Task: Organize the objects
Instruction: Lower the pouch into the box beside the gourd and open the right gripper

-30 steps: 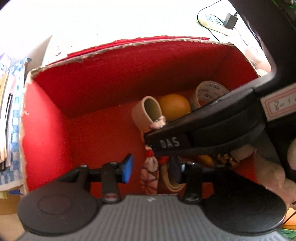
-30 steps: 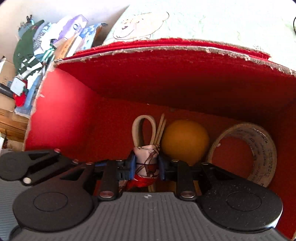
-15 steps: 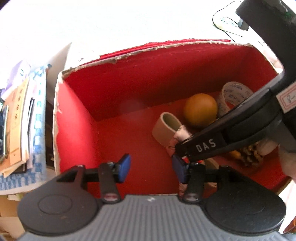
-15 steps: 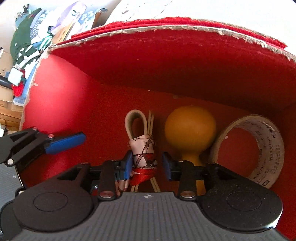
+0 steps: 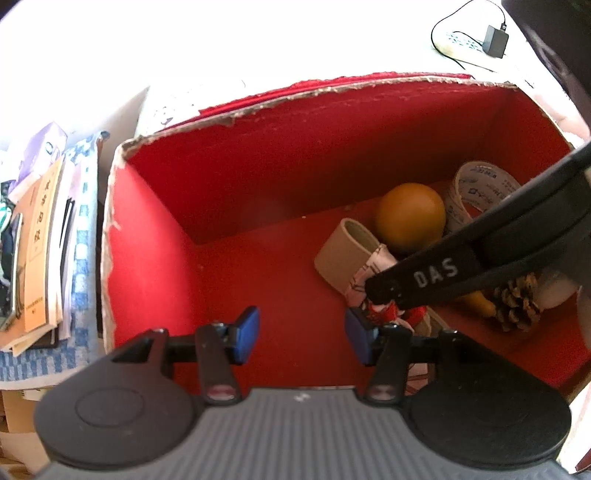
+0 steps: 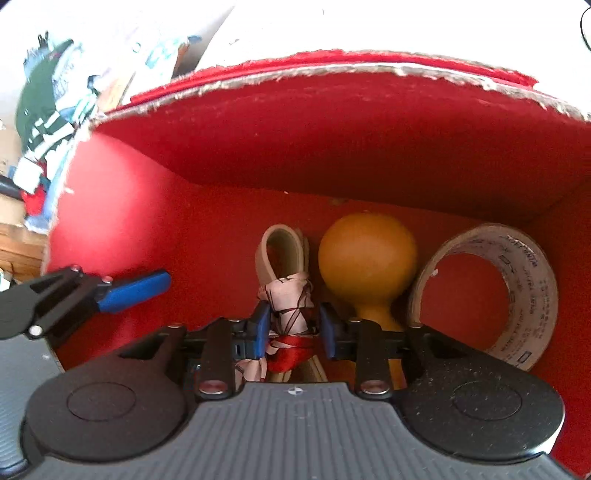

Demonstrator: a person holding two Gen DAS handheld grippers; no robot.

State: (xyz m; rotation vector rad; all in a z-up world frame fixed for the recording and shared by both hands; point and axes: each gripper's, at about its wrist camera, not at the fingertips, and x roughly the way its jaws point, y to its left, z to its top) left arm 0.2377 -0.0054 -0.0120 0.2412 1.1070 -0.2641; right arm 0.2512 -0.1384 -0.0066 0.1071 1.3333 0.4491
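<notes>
A red box (image 5: 295,147) (image 6: 332,129) holds a cloth-wrapped bundle (image 6: 288,302) (image 5: 369,266) with a beige loop and a red ribbon. It lies on the box floor beside an orange gourd (image 6: 365,254) (image 5: 410,214). My right gripper (image 6: 291,325) straddles the bundle, with its blue pads parted and a small gap showing on the right side. In the left wrist view it is the black arm marked DAS (image 5: 436,273). Left of the bundle, my left gripper (image 5: 303,332) hangs over bare box floor, its jaws opening with nothing between them. One blue finger (image 6: 136,290) of it shows in the right wrist view.
A tape roll (image 6: 532,295) (image 5: 476,184) leans in the box's right corner. A pine cone (image 5: 517,299) and a white object (image 5: 554,291) lie near the front right. Books and papers (image 5: 40,240) are stacked left of the box. A charger (image 5: 495,35) lies behind it.
The right gripper's pads have parted from the bundle that they squeezed. The left gripper has drawn back to the left of the bundle, and its jaws stand wider.
</notes>
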